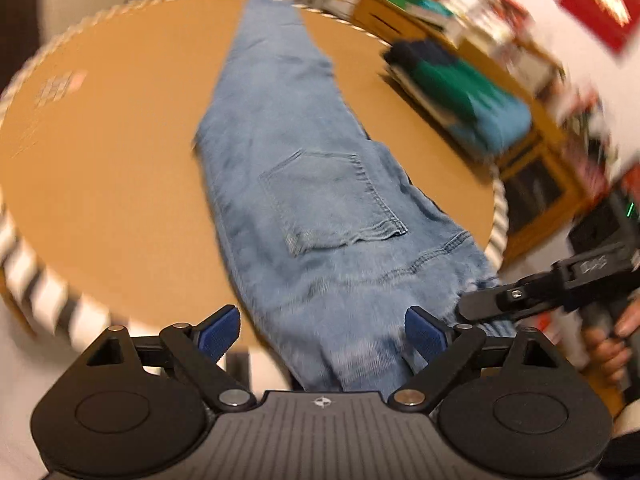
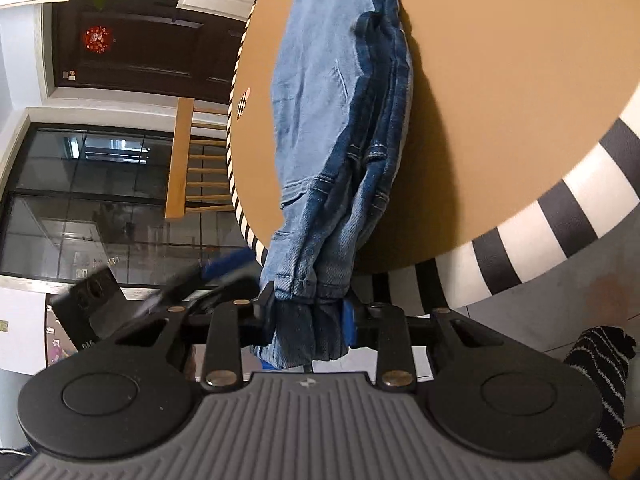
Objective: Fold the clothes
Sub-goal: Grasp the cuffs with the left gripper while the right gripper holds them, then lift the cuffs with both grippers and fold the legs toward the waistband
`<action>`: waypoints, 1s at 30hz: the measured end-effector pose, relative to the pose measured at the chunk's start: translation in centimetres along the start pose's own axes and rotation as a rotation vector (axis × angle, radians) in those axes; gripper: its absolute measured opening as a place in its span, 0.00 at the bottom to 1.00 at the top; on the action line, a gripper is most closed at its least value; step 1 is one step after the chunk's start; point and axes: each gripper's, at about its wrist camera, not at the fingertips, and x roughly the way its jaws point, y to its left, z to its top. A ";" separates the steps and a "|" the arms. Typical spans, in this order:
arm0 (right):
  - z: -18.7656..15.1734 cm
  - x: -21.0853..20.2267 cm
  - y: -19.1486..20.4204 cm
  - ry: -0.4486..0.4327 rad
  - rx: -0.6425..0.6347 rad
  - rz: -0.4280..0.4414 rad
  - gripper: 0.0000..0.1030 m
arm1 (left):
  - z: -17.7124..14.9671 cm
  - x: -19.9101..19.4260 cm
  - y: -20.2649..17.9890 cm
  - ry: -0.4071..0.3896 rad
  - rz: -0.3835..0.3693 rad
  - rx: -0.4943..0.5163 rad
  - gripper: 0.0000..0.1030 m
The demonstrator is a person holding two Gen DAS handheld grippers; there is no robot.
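Observation:
Light blue jeans (image 1: 304, 168) lie folded lengthwise across the round brown table (image 1: 120, 160), back pocket up, waist end hanging over the near edge. My left gripper (image 1: 322, 334) hovers open over that waist end, blue pads wide apart on either side of the denim without touching it. In the left wrist view my right gripper (image 1: 470, 308) reaches in from the right at the waistband corner. The right wrist view shows the right gripper (image 2: 308, 320) shut on the bunched waistband of the jeans (image 2: 340, 120), lifted off the table edge.
A stack of folded clothes (image 1: 460, 92) in dark blue, green and light blue sits at the table's far right. Cardboard boxes (image 1: 400, 12) and clutter stand behind it. The table rim (image 2: 560, 216) is striped black and white. A wooden chair (image 2: 192, 160) stands beyond the table. A hand (image 1: 608, 344) holds the right gripper.

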 end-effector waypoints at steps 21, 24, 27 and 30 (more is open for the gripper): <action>0.9 -1.8 2.5 0.018 -0.027 -0.021 0.30 | -6.0 4.6 5.0 0.015 -0.467 -0.640 0.59; 0.8 -1.5 2.5 0.051 -0.052 -0.084 0.29 | -4.2 3.9 3.2 0.053 -0.358 -0.489 0.46; 0.4 -0.9 2.8 0.085 -0.100 -0.154 0.28 | -2.3 2.9 0.1 0.081 -0.202 -0.277 0.40; -0.1 -0.2 3.4 0.116 -0.159 -0.214 0.27 | -0.8 2.2 -4.2 0.115 -0.003 -0.052 0.38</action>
